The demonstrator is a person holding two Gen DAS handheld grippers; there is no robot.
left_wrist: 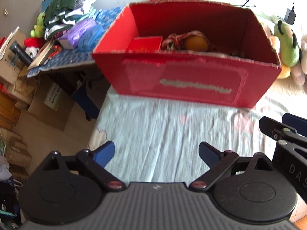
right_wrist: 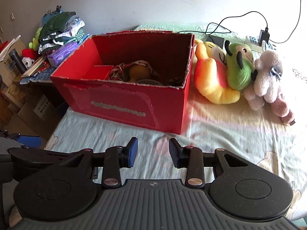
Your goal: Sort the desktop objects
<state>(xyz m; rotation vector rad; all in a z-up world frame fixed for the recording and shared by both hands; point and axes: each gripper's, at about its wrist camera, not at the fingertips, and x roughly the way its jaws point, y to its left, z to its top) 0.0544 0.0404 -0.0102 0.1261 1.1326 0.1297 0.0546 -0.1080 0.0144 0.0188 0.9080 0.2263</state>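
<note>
Nearest, the left gripper [left_wrist: 156, 152] is spread wide and the right gripper [right_wrist: 153, 152] partly spread; both hold nothing and hang over the bare sheet [right_wrist: 220, 134] in front of the red box [right_wrist: 122, 103]. The box already holds a small red carton [right_wrist: 99, 71], a yellow toy [right_wrist: 139, 71] and some patterned cloth. Just right of it, three plush toys [right_wrist: 238, 72] lie outside, so the sorting looks partly done, with those probably left to put in.
</note>
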